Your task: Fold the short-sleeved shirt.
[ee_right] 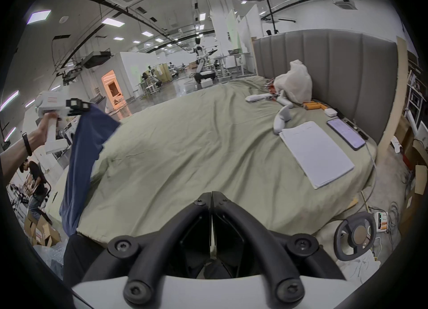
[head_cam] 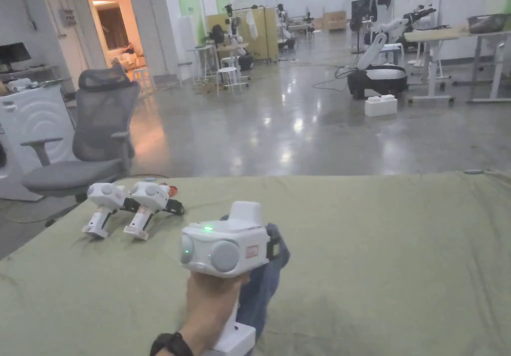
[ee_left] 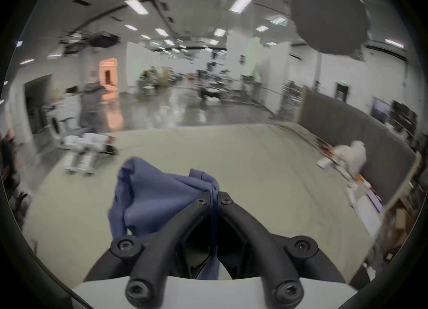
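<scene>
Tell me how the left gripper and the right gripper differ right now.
The left gripper is shut on the blue shirt; the right gripper is shut with nothing between its jaws. The left gripper is held up over the green sheet with the shirt hanging from it; the right gripper sits low at the sheet's near edge. Both have black jaws closed together.

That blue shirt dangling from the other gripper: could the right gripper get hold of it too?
Probably yes. The blue shirt hangs freely from the left gripper over the bed's edge, nothing between. The right gripper is shut and empty, so it must open first.
</scene>
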`<control>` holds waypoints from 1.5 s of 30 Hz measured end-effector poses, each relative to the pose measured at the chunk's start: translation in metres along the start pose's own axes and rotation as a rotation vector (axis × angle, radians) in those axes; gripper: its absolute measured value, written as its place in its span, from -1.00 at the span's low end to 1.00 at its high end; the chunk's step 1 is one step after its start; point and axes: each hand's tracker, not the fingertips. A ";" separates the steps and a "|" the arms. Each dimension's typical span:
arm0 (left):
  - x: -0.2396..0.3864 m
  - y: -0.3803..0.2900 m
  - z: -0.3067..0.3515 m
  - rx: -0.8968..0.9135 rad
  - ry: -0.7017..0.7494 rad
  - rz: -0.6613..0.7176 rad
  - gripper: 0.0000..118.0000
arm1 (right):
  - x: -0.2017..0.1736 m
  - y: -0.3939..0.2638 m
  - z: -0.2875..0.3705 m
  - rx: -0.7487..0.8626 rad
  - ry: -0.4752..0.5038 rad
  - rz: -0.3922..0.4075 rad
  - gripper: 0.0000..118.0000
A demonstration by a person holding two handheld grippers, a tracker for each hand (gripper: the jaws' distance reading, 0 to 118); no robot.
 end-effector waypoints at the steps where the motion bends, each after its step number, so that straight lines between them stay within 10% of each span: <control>1: 0.030 -0.013 -0.013 -0.029 -0.080 -0.005 -1.00 | 0.004 0.000 0.005 0.005 -0.015 0.000 -1.00; 10: 0.278 -0.190 -0.020 -0.328 -0.532 -0.309 -1.00 | 0.031 -0.015 0.028 0.004 -0.107 -0.025 -1.00; 17: 0.307 -0.260 0.033 -0.357 -0.584 -0.319 -1.00 | 0.023 -0.029 0.030 -0.025 -0.089 -0.036 -1.00; 19: 0.291 -0.250 0.040 -0.336 -0.630 -0.217 -0.49 | 0.018 -0.028 0.025 -0.028 -0.076 -0.020 -1.00; 21: 0.275 -0.237 0.050 -0.329 -0.658 -0.206 0.44 | 0.010 -0.024 0.022 -0.021 -0.043 -0.011 -1.00; 22: 0.268 -0.229 0.062 -0.264 -0.620 -0.259 0.54 | 0.005 -0.020 0.021 -0.013 -0.027 -0.003 -1.00; 27: 0.211 -0.178 0.131 0.004 -0.425 -0.360 0.52 | -0.019 0.002 0.016 0.062 0.045 0.063 -1.00; 38: 0.089 -0.137 0.296 0.376 0.065 -0.099 0.50 | -0.057 0.058 0.037 0.272 0.138 0.153 -1.00; 45: 0.061 -0.143 0.347 0.434 0.237 -0.027 -0.32 | -0.071 0.069 0.054 0.336 0.156 0.219 -1.00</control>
